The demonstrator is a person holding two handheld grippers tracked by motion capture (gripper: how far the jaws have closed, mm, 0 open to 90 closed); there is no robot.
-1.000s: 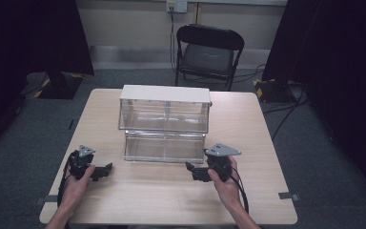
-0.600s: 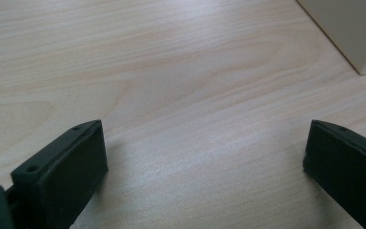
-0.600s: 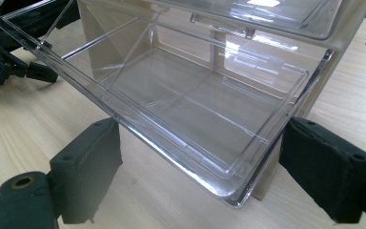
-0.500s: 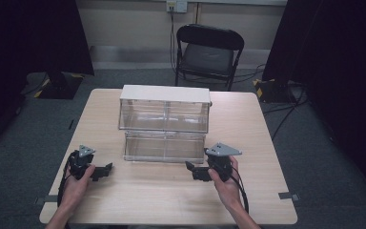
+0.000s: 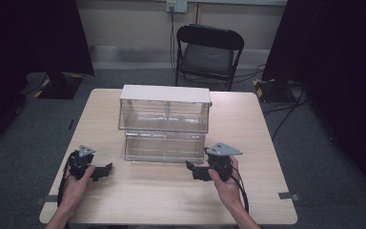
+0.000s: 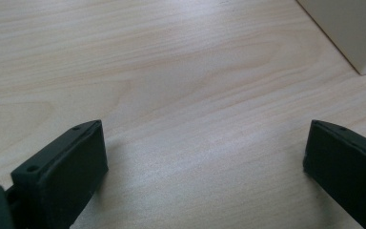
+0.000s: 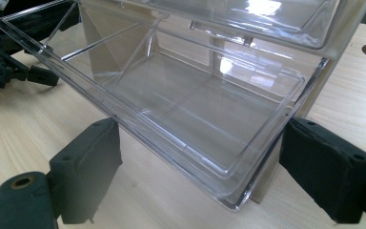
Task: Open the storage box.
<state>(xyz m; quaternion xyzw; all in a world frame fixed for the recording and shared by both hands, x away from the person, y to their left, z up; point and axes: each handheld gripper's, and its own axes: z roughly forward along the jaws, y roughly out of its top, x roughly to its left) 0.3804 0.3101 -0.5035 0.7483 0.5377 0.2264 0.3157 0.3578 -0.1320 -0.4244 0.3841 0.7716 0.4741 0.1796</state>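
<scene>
A beige-topped cabinet point(image 5: 165, 94) with two clear plastic drawers stands in the middle of the table. Its lower drawer point(image 5: 164, 147) is pulled out toward me and is empty point(image 7: 190, 109); the upper drawer point(image 5: 164, 116) sits closed. My right gripper point(image 5: 191, 170) rests on the table by the drawer's front right corner, jaws wide open point(image 7: 200, 167), one either side of the drawer's near corner without touching it. My left gripper point(image 5: 106, 169) lies on the table left of the drawer, open point(image 6: 205, 157) over bare wood, with the cabinet's corner point(image 6: 357, 28) off to one side.
The wooden table point(image 5: 248, 138) has bare room on both sides of the cabinet and along the near edge. A black folding chair point(image 5: 207, 55) stands behind the table. The left gripper point(image 7: 9, 67) also appears beyond the drawer in the right gripper view.
</scene>
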